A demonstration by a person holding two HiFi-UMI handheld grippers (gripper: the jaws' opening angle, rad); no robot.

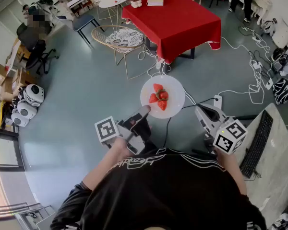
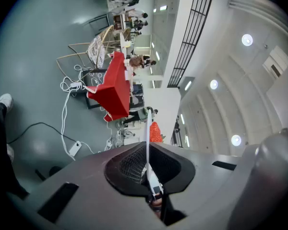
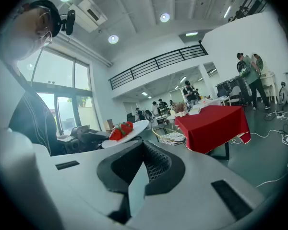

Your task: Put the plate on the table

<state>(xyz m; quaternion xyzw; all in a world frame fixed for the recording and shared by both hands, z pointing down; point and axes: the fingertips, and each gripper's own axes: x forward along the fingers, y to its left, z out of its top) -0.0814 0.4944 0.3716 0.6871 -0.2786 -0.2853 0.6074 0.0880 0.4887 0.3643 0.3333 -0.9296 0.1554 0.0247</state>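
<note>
Left gripper (image 1: 144,110) clamps plate (image 1: 175,93) over grey floor (image 1: 81,80); right gripper (image 1: 200,110) seemingly closed, red table (image 1: 177,18) beyond.

plate (image 1: 175,87): smooth glossy white | tablecloth (image 1: 182,20): red matt cloth | floor (image 1: 77,95): smooth, slight sheen

Left gripper (image 1: 144,110) level, jaws clamped on the plate (image 1: 175,92) rim; right gripper (image 1: 201,110) alongside, jaws together.

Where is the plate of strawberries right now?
In the head view the plate is mid-picture, its edge pinched in the left tongs, over the grey floor, short of the red table.
</note>
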